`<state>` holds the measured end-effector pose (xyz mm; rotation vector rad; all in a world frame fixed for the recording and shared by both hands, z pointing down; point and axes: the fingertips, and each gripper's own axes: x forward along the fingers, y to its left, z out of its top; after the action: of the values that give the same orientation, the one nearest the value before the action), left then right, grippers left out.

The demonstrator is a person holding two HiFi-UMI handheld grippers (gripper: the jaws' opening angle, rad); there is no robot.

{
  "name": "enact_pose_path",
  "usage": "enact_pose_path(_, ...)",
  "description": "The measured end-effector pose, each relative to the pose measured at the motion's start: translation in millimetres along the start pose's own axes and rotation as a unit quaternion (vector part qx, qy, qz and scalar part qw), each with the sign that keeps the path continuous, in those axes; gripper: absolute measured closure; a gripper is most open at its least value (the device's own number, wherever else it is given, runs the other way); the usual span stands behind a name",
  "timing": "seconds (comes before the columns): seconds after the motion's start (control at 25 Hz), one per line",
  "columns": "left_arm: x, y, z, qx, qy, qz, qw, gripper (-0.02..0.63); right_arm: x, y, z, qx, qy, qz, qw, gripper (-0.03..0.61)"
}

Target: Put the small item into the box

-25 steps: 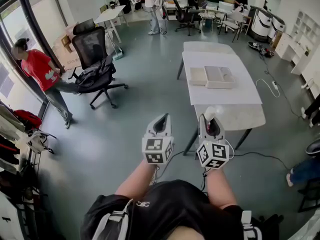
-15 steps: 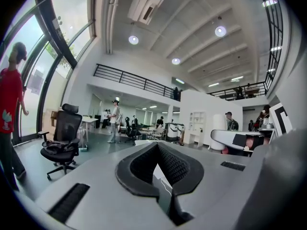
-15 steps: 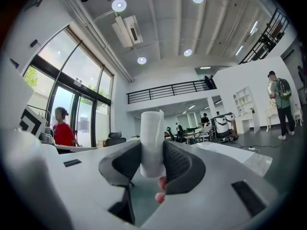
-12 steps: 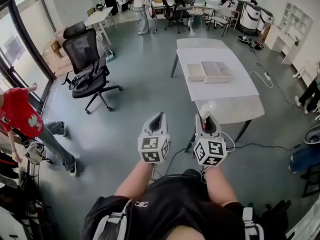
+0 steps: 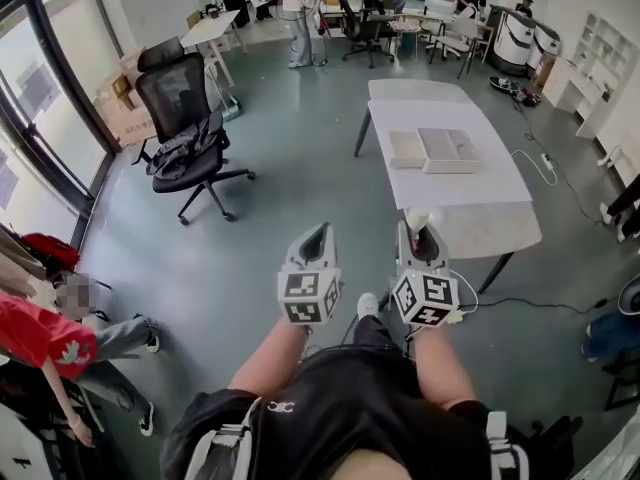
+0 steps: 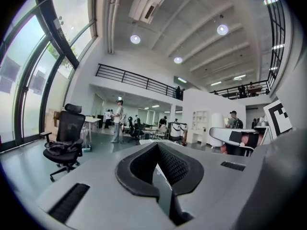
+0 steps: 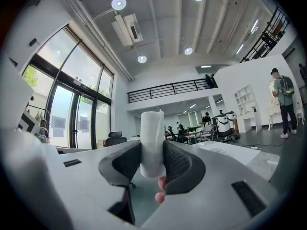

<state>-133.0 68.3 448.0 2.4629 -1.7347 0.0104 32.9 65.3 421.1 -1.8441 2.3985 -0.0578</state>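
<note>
My right gripper (image 5: 422,232) is shut on a small white roll (image 5: 417,218) that stands upright between its pads; in the right gripper view the white roll (image 7: 152,143) fills the gap of the right gripper (image 7: 152,153). A flat white box (image 5: 432,150) lies open on the long white table (image 5: 470,196), well ahead of both grippers. My left gripper (image 5: 318,244) hovers beside the right one over the floor, shut and empty. The left gripper (image 6: 157,150) shows nothing between its pads in its own view.
A black office chair (image 5: 186,118) with a bag on it stands at the left. A person in a red shirt (image 5: 48,343) is at the lower left. A cable (image 5: 530,308) runs over the floor right of the table. Desks and people fill the back.
The person in red has walked from the upper left down to the lower left. Both grippers stay side by side, and the white roll is still held.
</note>
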Motion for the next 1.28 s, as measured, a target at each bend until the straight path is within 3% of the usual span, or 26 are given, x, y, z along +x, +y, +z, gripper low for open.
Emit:
enact_pose_path(0.28,54.1,23.9,0.9,0.002,-0.001,0.015,0.9999,0.609,62.4,-20.1,-5.9,0.006,-0.006,0.006,1.0,0.446)
enact_pose_path(0.72,195.8,27.6,8.7,0.009,0.016,-0.002,0.9998,0.609,180.9,-87.0,-17.4,0.01,0.01,0.003,1.0,0.446)
enact_pose_path(1.28,354.4,50.3,31.8,0.001,0.029,0.017,0.9994,0.609,329.0,-155.9,-18.2,-0.002,0.04,0.023,0.999,0.446)
